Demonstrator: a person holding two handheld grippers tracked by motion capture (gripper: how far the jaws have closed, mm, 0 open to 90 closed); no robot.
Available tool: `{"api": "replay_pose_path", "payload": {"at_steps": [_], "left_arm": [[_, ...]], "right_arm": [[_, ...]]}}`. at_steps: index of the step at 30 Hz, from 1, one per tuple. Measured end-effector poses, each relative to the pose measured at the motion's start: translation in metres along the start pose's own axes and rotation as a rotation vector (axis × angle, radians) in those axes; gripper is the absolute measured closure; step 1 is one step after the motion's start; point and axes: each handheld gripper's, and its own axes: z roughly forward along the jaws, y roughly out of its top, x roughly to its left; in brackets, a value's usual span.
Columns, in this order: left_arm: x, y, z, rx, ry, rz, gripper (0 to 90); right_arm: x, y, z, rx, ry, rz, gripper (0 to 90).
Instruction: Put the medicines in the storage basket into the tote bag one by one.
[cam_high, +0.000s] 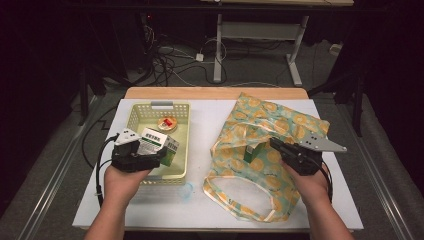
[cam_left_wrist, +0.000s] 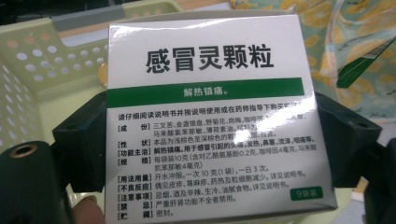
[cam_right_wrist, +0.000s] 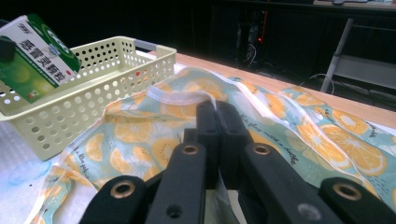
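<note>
The medicine box (cam_left_wrist: 205, 116) is pinched between the jaws of the left tool (cam_high: 150, 152) and is held above the pale yellow basket (cam_high: 134, 112), tilted. A small round item (cam_high: 167, 123) is seen lying in the basket. The right tool (cam_high: 280, 146) is pressed together on the rim of the lemon-print bag (cam_right_wrist: 327, 140), which is spread on the table (cam_high: 210, 115).

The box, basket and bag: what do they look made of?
Box: glossy printed card, by its glare and sharp folded edges. Basket: pale yellow moulded plastic, by its regular punched holes. Bag: thin soft cloth, probably, since it creases and slumps flat.
</note>
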Motion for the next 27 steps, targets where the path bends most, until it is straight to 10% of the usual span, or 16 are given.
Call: {"api": "replay_pose_path", "payload": {"at_steps": [27], "left_arm": [[-0.081,0.008,0.005,-0.082,-0.208,0.132,13.7]], "right_arm": [[0.001,0.0,0.0,0.0,0.003,0.0,90.0]]}}
